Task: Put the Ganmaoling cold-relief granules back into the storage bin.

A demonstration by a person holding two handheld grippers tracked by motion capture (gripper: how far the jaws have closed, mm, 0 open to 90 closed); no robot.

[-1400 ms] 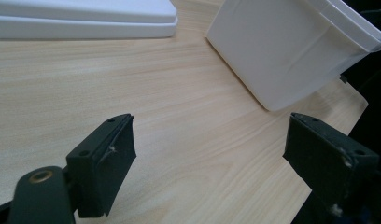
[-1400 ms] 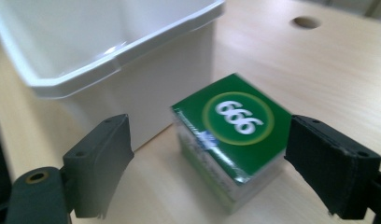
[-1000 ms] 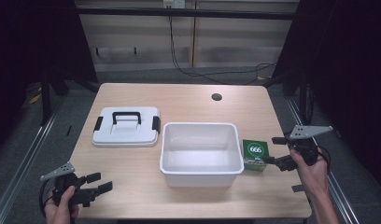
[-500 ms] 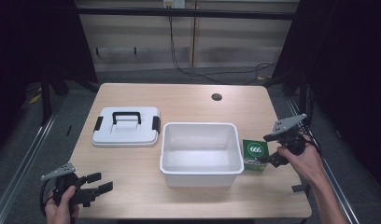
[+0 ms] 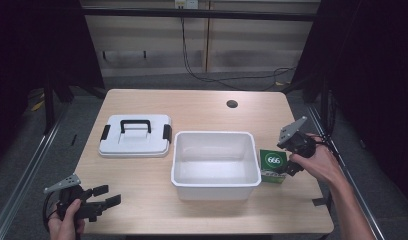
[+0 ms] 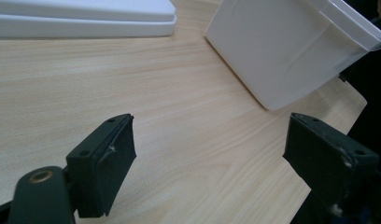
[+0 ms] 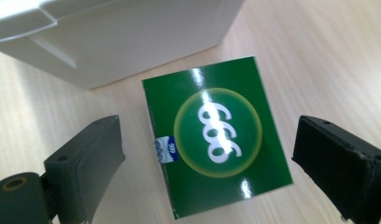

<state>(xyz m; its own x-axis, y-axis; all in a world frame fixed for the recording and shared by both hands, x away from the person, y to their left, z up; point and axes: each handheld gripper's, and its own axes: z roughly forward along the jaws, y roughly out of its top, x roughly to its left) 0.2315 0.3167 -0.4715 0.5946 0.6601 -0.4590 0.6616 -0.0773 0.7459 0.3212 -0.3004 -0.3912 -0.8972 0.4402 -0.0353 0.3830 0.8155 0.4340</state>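
High view first: we've got a white bin sitting mid-table, so we'll place everything off that. Way out to the bin's left, at the near corner, the left gripper is held low in a hand with its jaws spread wide and nothing between them. In the left gripper view we see bare wood between its jaws and the bin's wall beyond. Just left of the bin and a bit farther back lies a white lid with a black handle. Right up against the bin's right side stands a green box marked 666. The right gripper hangs just over it, jaws wide apart on either side of the box, not touching.
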